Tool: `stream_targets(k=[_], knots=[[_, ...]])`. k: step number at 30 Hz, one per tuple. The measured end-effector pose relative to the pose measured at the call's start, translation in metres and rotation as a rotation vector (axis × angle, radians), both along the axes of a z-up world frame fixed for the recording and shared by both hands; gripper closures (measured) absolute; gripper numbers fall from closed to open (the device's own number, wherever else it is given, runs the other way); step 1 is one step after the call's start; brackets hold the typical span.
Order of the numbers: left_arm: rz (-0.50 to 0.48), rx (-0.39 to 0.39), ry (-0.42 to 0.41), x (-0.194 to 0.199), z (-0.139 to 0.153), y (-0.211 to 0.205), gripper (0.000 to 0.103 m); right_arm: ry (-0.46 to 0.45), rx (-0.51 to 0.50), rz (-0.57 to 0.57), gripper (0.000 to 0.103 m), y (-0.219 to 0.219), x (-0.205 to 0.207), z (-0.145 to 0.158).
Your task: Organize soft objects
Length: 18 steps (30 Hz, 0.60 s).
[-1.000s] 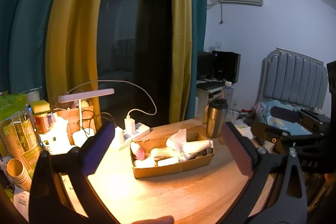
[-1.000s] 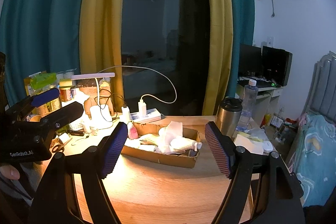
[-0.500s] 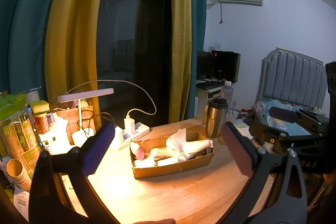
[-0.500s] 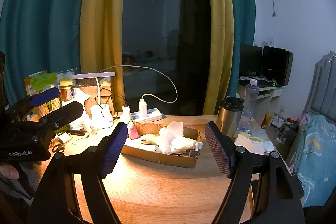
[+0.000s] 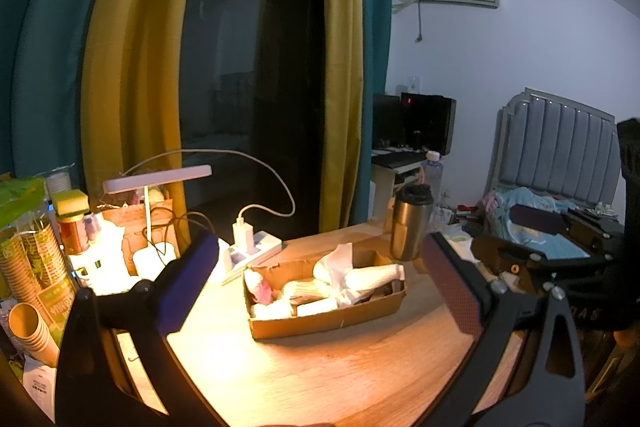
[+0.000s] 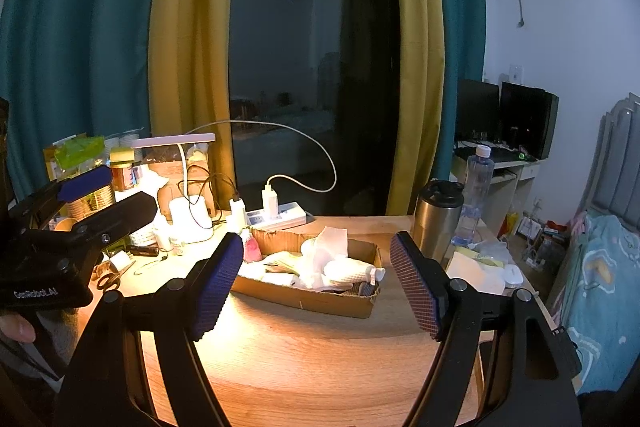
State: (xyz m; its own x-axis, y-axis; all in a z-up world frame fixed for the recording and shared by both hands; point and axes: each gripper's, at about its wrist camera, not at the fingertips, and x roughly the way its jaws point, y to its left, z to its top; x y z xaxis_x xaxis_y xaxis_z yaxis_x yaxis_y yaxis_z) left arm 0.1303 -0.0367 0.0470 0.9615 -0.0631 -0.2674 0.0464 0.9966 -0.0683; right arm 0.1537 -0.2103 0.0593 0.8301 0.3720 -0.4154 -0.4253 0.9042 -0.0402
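Both wide open, gripping nothing: left gripper (image 5: 320,287) and right gripper (image 6: 316,285) hovering near the box (image 6: 312,297) mid-table (image 6: 320,359), stuffed with pale soft items (image 6: 324,263), possibly tissues.

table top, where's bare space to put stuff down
Bare wood lies on the table in front of the cardboard box, between it and both open grippers. Crowded: left side around the lamp, power strip behind, thermos and papers right.
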Motion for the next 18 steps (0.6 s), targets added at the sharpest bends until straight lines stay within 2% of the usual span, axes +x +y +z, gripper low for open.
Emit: stream_targets(k=[18], knots=[[0.001,0.0,0.011,0.0072,-0.0048,-0.0003,0.001,0.019,0.002,0.012,0.024,0.0019,0.0099,-0.0051]])
